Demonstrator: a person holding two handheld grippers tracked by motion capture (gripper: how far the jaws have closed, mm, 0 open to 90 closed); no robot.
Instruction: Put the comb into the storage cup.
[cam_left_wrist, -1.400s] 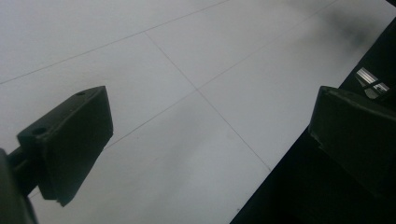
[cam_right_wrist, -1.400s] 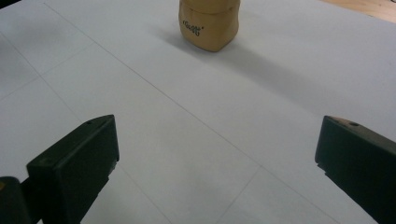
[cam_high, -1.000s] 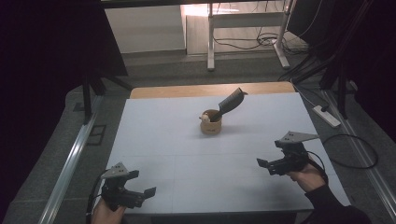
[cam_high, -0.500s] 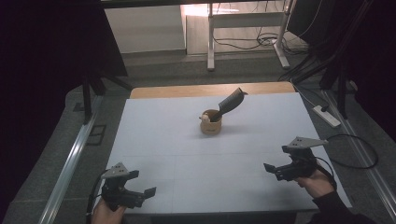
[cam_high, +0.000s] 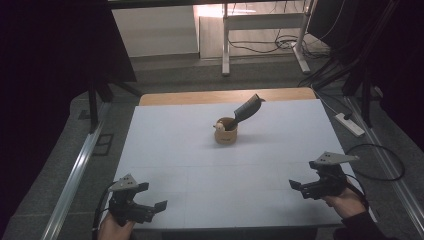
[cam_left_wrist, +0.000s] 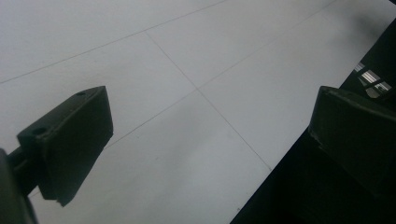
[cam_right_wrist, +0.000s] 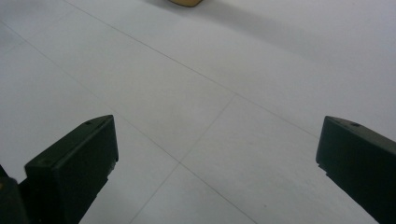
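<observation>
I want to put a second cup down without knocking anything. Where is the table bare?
Bare: the wide strip between the left gripper and right gripper, in front of the cup, and both side stretches of the table beside it. Crowded only at the cup, where a dark tool leans out toward the far right.

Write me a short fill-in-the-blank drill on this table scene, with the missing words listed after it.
1. The dark scoop leans out of the brown ____ at the middle of the white table.
2. The fingers of the left gripper stand ____, with nothing between them.
3. The right gripper is held near the table's ____ edge as the high view shows it.
4. Beside the scoop, a small ____ -coloured thing sits at the rim.

Missing words: cup; open; right; white
</observation>
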